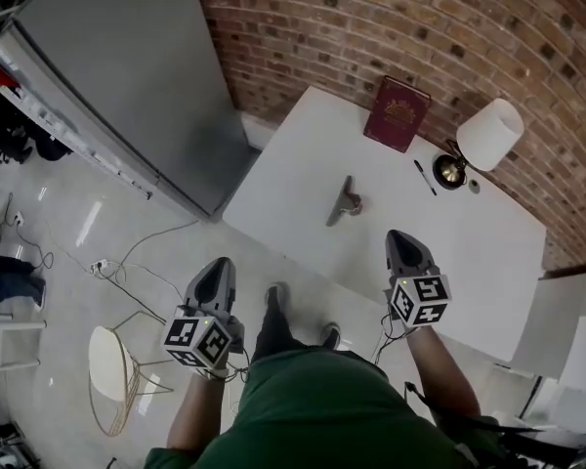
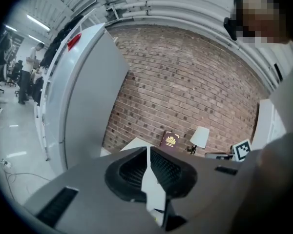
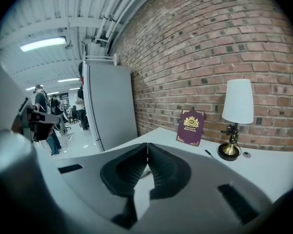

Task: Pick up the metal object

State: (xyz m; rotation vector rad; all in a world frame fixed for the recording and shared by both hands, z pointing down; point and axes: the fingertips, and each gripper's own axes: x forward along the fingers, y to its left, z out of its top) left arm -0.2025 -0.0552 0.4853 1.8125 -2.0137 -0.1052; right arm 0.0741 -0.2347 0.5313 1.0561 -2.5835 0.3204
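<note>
Head view: metal object (image 1: 344, 201) lies mid white table (image 1: 293, 164). Maroon book (image 1: 397, 113) at 1 o'clock, lamp (image 1: 486, 137) at 2, brick wall (image 1: 371, 18) beyond, grey cabinet (image 1: 127, 76) at 10. Left gripper (image 1: 218, 265) and right gripper (image 1: 400, 234): jaws pressed together, empty.

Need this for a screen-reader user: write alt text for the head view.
Seen from above, a metal object lies untouched on a white table against a brick wall, with a burgundy book, a pen and a white-shaded lamp behind it. The person holds the left gripper and right gripper short of it, both shut and empty.
</note>
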